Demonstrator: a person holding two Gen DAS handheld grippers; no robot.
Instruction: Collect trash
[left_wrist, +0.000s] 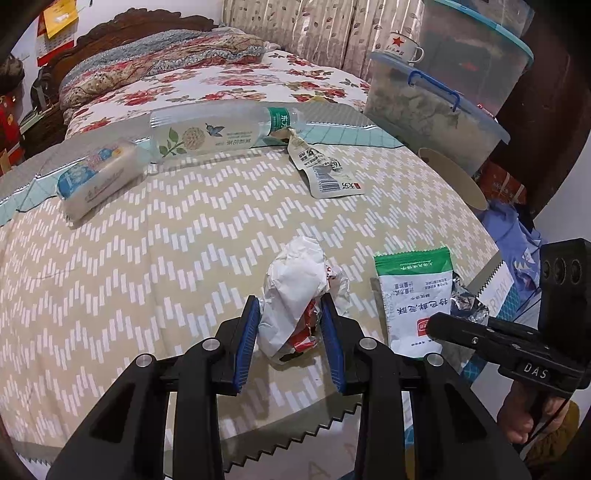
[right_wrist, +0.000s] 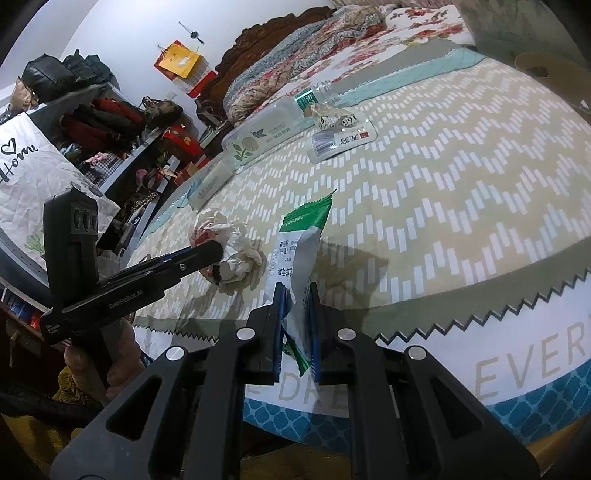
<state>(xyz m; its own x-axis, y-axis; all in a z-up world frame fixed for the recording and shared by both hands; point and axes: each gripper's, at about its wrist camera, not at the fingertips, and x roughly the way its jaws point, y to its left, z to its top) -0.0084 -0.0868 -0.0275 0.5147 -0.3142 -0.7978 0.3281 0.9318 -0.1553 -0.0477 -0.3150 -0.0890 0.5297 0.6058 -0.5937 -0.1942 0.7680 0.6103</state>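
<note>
My left gripper (left_wrist: 290, 314) has its blue pads against both sides of a crumpled white and red paper wrapper (left_wrist: 299, 295) on the patterned tablecloth (left_wrist: 147, 258). My right gripper (right_wrist: 297, 299) is shut on a green and white snack packet (right_wrist: 301, 254) and holds it tilted at the table's near edge; the packet also shows in the left wrist view (left_wrist: 417, 295). The wrapper also shows in the right wrist view (right_wrist: 236, 243) beside the left gripper's fingers (right_wrist: 207, 254).
An empty plastic bottle (left_wrist: 218, 131) lies at the table's far side, with a tissue pack (left_wrist: 96, 175) to its left and a flat silver pouch (left_wrist: 325, 170) to its right. Stacked plastic storage boxes (left_wrist: 443, 107) stand at the right. A bed lies beyond.
</note>
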